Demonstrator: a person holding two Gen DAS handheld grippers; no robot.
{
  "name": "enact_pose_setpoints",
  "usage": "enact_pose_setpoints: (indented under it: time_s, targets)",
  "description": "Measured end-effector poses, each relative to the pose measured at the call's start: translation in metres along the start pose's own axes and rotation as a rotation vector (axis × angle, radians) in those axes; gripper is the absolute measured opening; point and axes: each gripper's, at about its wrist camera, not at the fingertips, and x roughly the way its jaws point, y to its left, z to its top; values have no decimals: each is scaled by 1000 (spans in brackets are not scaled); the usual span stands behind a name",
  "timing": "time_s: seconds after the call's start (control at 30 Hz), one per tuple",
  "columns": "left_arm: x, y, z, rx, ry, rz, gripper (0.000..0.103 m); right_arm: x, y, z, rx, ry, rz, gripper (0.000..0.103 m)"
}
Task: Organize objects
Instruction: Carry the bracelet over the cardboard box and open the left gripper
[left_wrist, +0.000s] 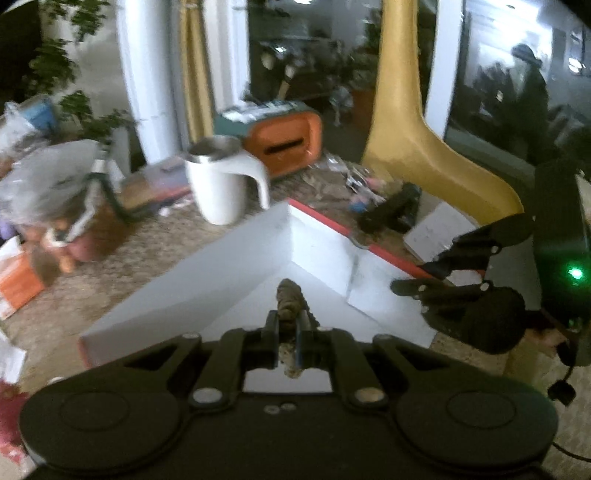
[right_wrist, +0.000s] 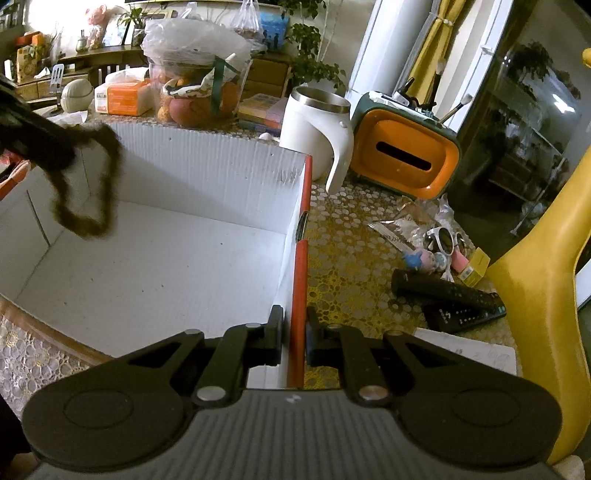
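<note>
One white box (right_wrist: 184, 258), one mug (right_wrist: 314, 125), two remotes (right_wrist: 443, 291), one pair of sunglasses (right_wrist: 445, 240).

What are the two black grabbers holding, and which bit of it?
The left tool pinches one end of a fuzzy brown loop. The right tool clamps the white box's orange-edged side wall.

Table (right_wrist: 343, 258) under a patterned gold-and-white lace cloth. Directly on it: open white box (right_wrist: 207, 177) with red outer wall; white mug (right_wrist: 314, 129) just beyond the box corner; orange-fronted holder (right_wrist: 402, 155) beside the mug; two black remotes (right_wrist: 450, 295) near white sunglasses (right_wrist: 443, 240), wrappers and small toys; paper (right_wrist: 476, 354); fruit bag (right_wrist: 195, 92); orange carton (right_wrist: 122, 98).
</note>
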Motion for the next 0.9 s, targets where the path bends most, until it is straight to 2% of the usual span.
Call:
enact_pose_setpoints:
  time_s: [0.4,0.77,0.9]
  targets:
    - [75,-25,16,-1,110,-80,6,-2,-3,0,10,8,33,11]
    - [114,-29,11,-18,228,-101,7,-1,-5,1,-2,26,51,11]
    - [122,-30,12,-16,285,-81,8,0,-5,2,-3,32,50,11]
